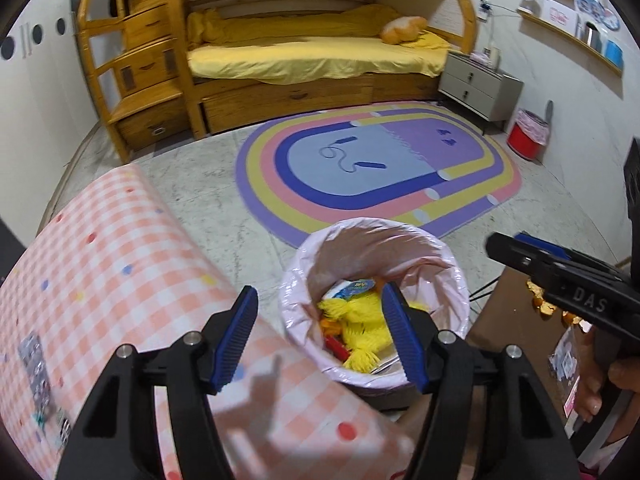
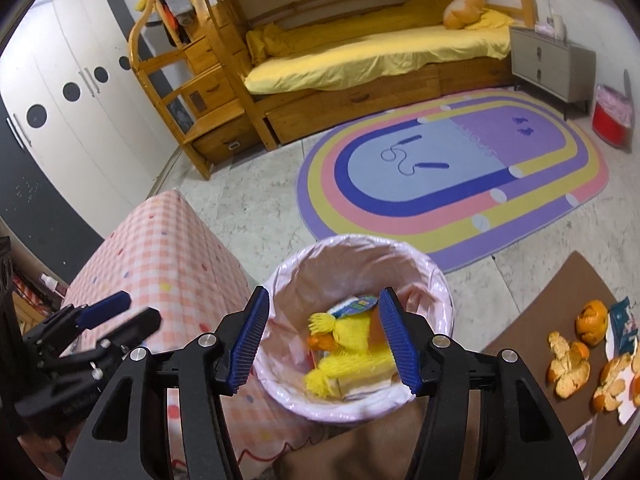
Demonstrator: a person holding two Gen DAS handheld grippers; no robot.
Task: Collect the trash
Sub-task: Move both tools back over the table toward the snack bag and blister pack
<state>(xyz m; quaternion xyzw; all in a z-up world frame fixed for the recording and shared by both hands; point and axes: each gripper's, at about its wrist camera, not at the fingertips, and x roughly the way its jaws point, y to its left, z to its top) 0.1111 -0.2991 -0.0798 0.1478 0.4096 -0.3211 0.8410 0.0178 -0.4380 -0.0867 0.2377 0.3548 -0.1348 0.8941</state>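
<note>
Marble-patterned floor tiles spread out around the trash bin (image 2: 356, 328), which I take as my landmark: a small round bin lined with a pink bag. Beyond the bin lies an oval rug (image 2: 452, 184) with colored stripes, and past that a wooden bed (image 2: 360, 52) with yellow sheets. To the left of the bin, touching or nearly touching it, stands a table under a pink checked cloth (image 1: 120, 280). To the right of the bin sits a brown surface (image 2: 560, 312) carrying orange peels (image 2: 570, 364) and a torn wrapper (image 2: 624, 322). Far beyond the bin, by a gray nightstand (image 1: 478, 82), is a red bin (image 1: 526, 134).

Inside the trash bin I see yellow fringed stuff (image 2: 352, 356), an orange scrap and a blue and white wrapper (image 2: 354, 306).

My right gripper (image 2: 324, 340) hangs above the bin with its 2 blue-padded fingers spread wide, nothing between them. My left gripper (image 1: 320, 338) hangs over the bin's left rim and the cloth edge, its fingers likewise spread wide and holding nothing. From the left camera, my right gripper shows as a black body to the right of the bin, and my right hand (image 1: 616, 380) wraps its handle. From the right camera, my left gripper sits left of the bin, above the checked cloth.
</note>
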